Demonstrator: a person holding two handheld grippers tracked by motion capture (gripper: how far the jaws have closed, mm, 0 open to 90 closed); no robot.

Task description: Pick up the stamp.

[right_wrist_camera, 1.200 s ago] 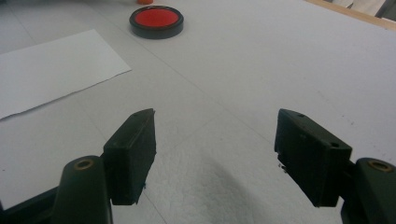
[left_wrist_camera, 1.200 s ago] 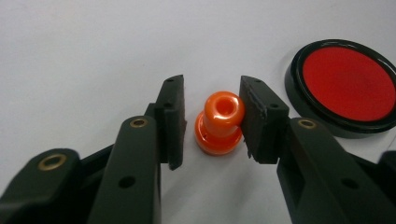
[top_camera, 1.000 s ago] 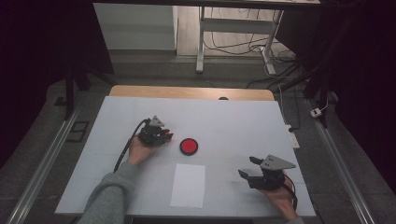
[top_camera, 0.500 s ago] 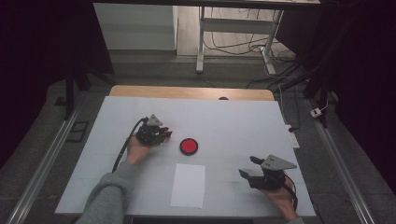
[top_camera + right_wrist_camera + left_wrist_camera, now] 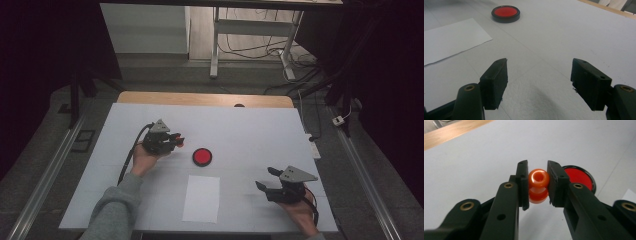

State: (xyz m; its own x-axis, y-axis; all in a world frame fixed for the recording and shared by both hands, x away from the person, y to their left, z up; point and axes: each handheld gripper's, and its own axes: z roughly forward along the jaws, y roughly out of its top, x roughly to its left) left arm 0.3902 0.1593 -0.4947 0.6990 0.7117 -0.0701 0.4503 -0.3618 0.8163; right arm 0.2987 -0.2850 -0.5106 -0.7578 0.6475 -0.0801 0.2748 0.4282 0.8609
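My left gripper (image 5: 538, 186) is shut on a small orange stamp-shaped knob (image 5: 538, 185), its pads pressing both sides, held a little above the white table. In the high view that gripper (image 5: 176, 140) sits left of centre, pointing right toward a round red pad in a black case (image 5: 202, 157). The same red pad (image 5: 577, 176) lies just behind the right pad in the left gripper view. My right gripper (image 5: 265, 178) stands open near the front right of the table, its jaws (image 5: 539, 82) wide apart with bare table between them. A white sheet of paper (image 5: 201, 198) lies between the two hands.
The white tabletop (image 5: 250, 130) ends in a wooden strip at the far edge (image 5: 200, 98). Metal rails run along both sides on the floor. A desk frame with cables stands beyond the table. The red pad (image 5: 505, 13) and the paper (image 5: 451, 40) lie ahead of the right gripper.
The left hand has lifted slightly with the orange knob in its jaws. The right hand has stayed where it was.
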